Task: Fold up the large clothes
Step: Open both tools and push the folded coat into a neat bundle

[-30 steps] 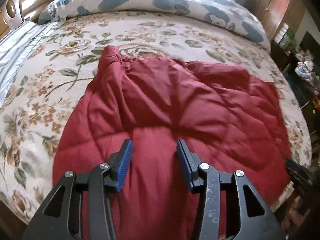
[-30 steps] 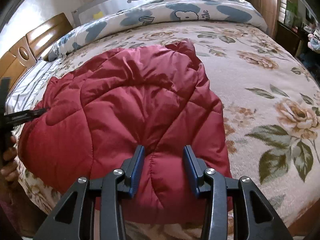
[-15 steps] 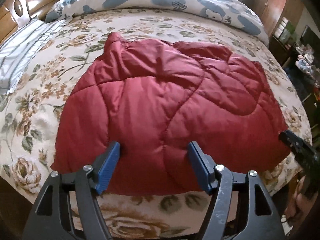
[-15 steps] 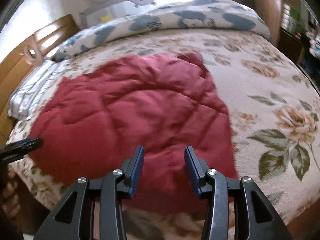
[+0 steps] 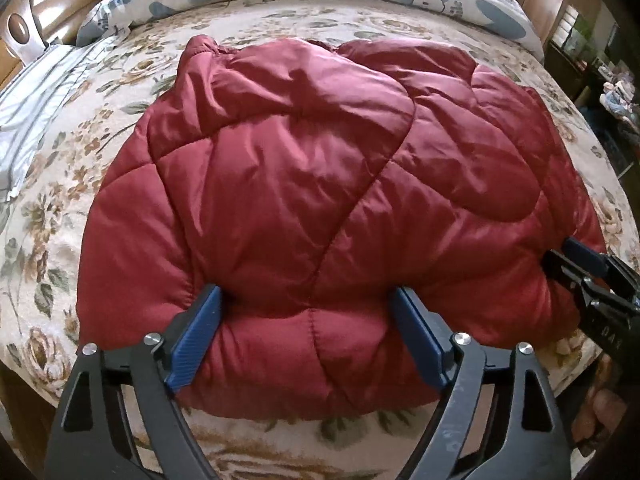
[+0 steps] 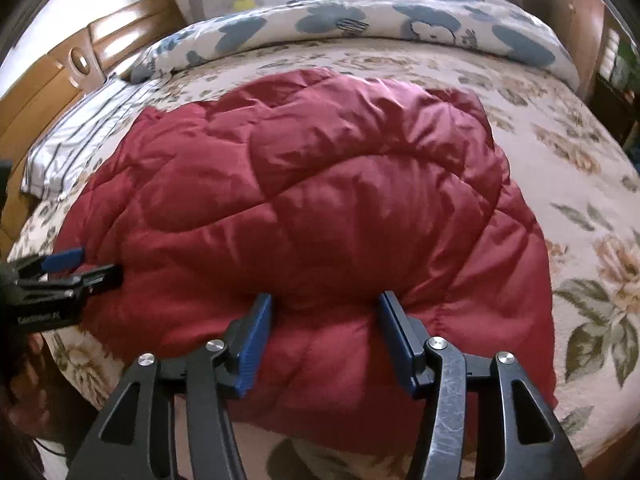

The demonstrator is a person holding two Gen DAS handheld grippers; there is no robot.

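Red quilted jacket (image 5: 320, 184) lies on floral bedspread (image 5: 48, 216); rolled duvet (image 6: 400, 20) and wooden headboard (image 6: 44, 80) beyond. Left gripper (image 5: 310, 340) and right gripper (image 6: 324, 340) fingers spread, straddling jacket's near edge.

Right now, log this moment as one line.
folded red quilted jacket on floral bedspread | left gripper open | right gripper open
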